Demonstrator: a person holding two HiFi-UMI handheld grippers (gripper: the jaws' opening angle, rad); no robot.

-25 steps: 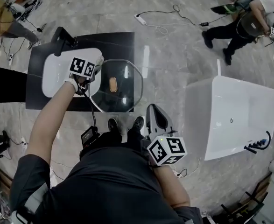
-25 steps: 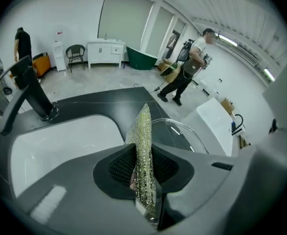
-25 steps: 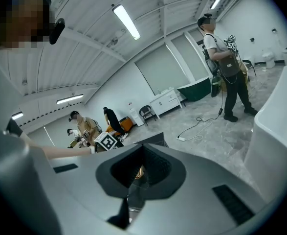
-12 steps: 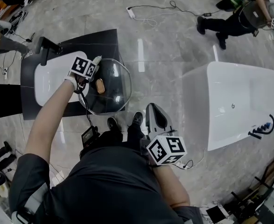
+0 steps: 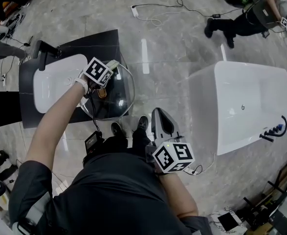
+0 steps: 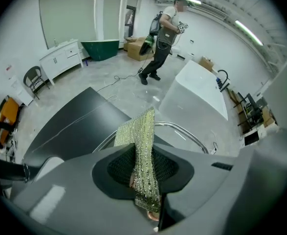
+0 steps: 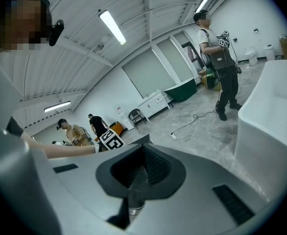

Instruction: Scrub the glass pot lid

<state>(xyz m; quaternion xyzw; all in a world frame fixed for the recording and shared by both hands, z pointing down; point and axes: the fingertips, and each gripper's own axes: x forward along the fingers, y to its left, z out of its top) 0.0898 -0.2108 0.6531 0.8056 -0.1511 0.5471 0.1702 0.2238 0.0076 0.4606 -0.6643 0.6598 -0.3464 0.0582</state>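
While the white bathtub (image 5: 241,111) fills the right of the head view untouched, the work sits at the upper left, on the black counter (image 5: 28,109) with its white basin (image 5: 53,82). The glass lid (image 5: 121,94) lies flat on that counter just right of the basin, its rim reaching past the counter's right edge.

What has changed is the left gripper (image 5: 110,66). A second ago it stood at the lid's left rim; now it has travelled inward and hangs over the upper middle of the glass, and its marker cube partly covers the brown knob (image 5: 101,93) that showed clear before. The lid itself seems to keep its place on the counter. In the left gripper view the jaws are pinching a green-gold scrubbing cloth (image 6: 141,155), which stands up between them with the lid's metal rim (image 6: 182,131) arcing behind it.

The right gripper (image 5: 162,119) has not moved: it hangs low by the person's body at centre frame, well apart from the lid. Its own view shows the jaws pressed together with nothing between them.

My reading is that scrubbing is under way, with a stroke carrying the cloth from the edge toward the centre. Nothing steadies the lid, so it could slide.
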